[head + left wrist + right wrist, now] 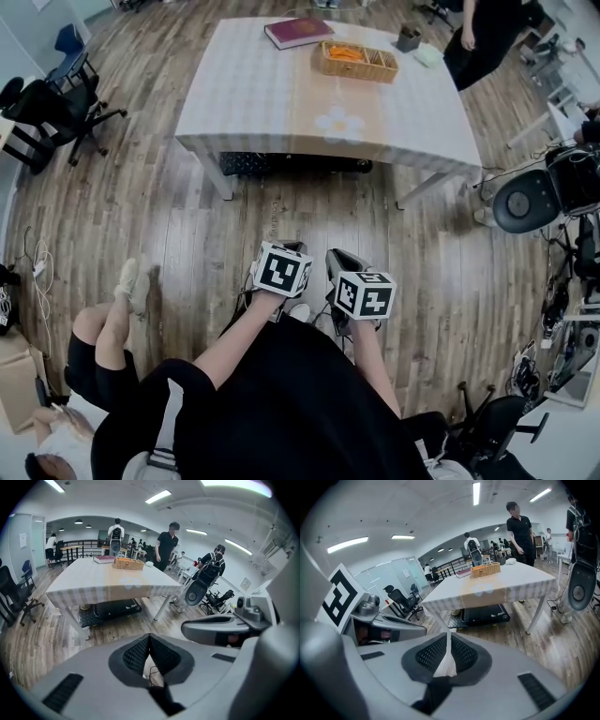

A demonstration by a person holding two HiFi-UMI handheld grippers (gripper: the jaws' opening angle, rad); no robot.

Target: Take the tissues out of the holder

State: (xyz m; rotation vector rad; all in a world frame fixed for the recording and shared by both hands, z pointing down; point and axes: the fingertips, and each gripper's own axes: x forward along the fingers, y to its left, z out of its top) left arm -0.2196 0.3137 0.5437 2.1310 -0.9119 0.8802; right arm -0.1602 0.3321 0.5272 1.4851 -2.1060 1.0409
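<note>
While the left gripper (pixel 149 640) and the right gripper (pixel 449 638) hover side by side over the wood floor (pixel 187 234), close to the person's body, both are well short of the desk (pixel 272 103). The left gripper's fingers meet at the tips with nothing between them. The right gripper's fingers are closed and empty as well. Both grippers point forward and down toward the desk.

On the desk's far side lie a book (pixel 298 31), a basket (pixel 354 61) with orange things in it, and a small dark pot (pixel 408 39). A pale wad (pixel 428 54) lies just beside the pot, near the far right corner. I cannot tell which of these is the tissue holder, and all of them are well apart from the grippers. A bystander (pixel 483 37) in black stands at that corner. A chair (pixel 56 103) stands off to the left.
</note>
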